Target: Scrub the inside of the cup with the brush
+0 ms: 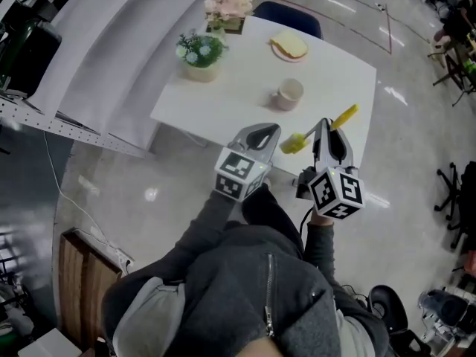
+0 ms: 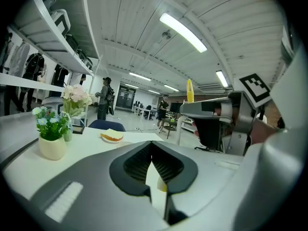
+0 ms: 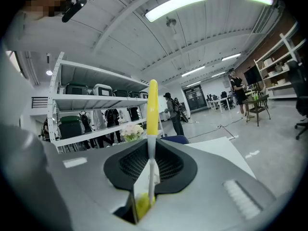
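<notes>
Head view: grey jacket (image 1: 253, 288) nearest lens. Left hand-held gripper (image 1: 260, 134) clenched, empty. Right hand-held gripper (image 1: 325, 129) grasping brush (image 1: 342, 117) near front edge of white counter (image 1: 223, 103). Cup (image 1: 288, 94) cream, upright, mid-counter, apart from both grippers.
Left gripper view: jaws together, nothing between.
Right gripper view: jaws pinch white shaft; yellow handle above, yellow bristles below.

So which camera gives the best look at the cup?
The head view: the cup stands in full sight on the white table, its opening showing. In the left gripper view the left claw itself covers that spot, so no cup can be made out. The right gripper view shows no cup.
</notes>
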